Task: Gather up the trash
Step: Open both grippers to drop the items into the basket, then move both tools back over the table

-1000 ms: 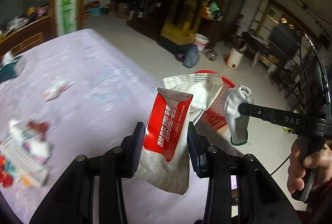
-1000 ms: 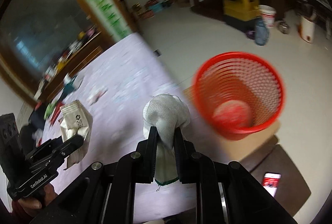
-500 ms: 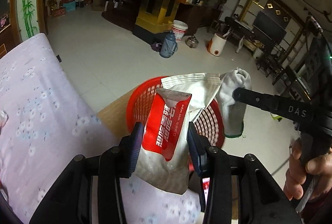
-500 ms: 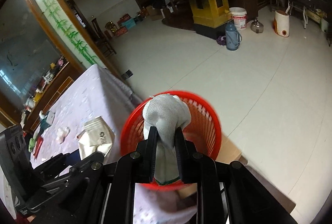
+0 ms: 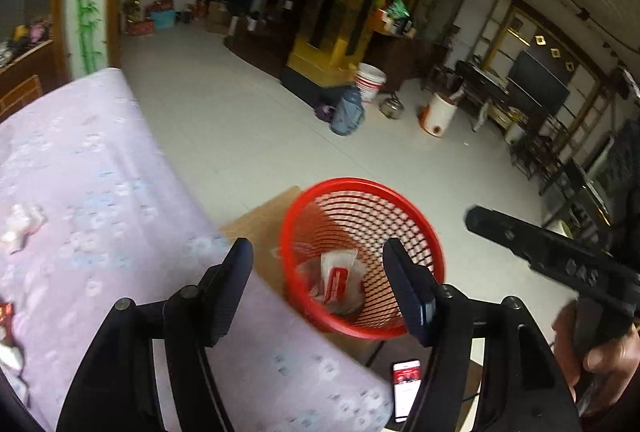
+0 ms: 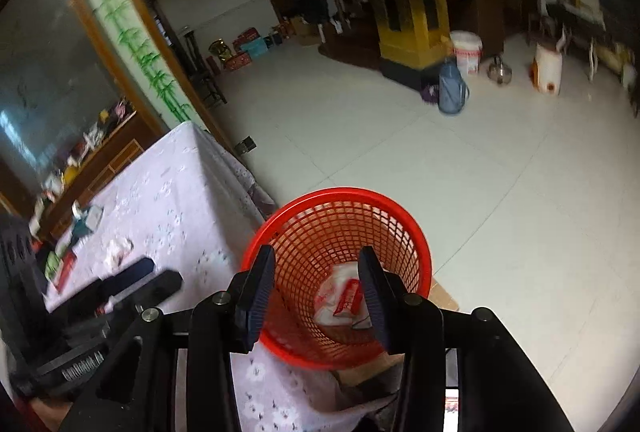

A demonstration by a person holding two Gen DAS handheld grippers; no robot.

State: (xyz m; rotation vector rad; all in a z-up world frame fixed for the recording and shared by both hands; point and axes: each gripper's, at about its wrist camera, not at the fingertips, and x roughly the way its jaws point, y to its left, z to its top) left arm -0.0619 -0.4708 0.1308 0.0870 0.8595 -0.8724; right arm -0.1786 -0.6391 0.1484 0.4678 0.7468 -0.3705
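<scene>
**Both grippers spread and empty over the red basket**

Seen from the left wrist, the left gripper (image 5: 318,268) has its jaws set wide apart with nothing between them; through the gap lies the red plastic mesh waste basket (image 5: 416,220) and the pale floor tiles. At the basket's bottom rests a white wipes packet with a red label (image 5: 340,276), lying loose and touching neither finger. This view alone shows a smartphone with a lit red-and-white screen (image 5: 407,386) at 5 o'clock of the basket, down by a wooden surface. It also shows the right gripper (image 5: 496,224) from the side at 3 o'clock, a black bar with a hand (image 5: 592,356) wrapped around its grip; from that angle its jaws cannot be read.

The right wrist view settles that: the right gripper (image 6: 316,272) is spread as well, holding nothing, its two fingers framing the basket (image 6: 416,244) from above. The packet (image 6: 346,296) shows between them, with pale crumpled material around it that may be a cloth or another wrapper; blur makes it hard to tell. Only this view takes in the far end of the lilac flowered tablecloth (image 6: 172,191), where at 9 o'clock a crumpled white tissue (image 6: 118,250) and a scatter of red, green and teal packets (image 6: 66,260) sit on the cloth. The left gripper (image 6: 160,282) shows there as dark bars at 8 o'clock.

The basket stands just beside the table's corner, its rim near the cloth's edge. In the left wrist view a white crumpled scrap (image 5: 22,226) lies on the tablecloth (image 5: 120,216) at 9 o'clock.
</scene>
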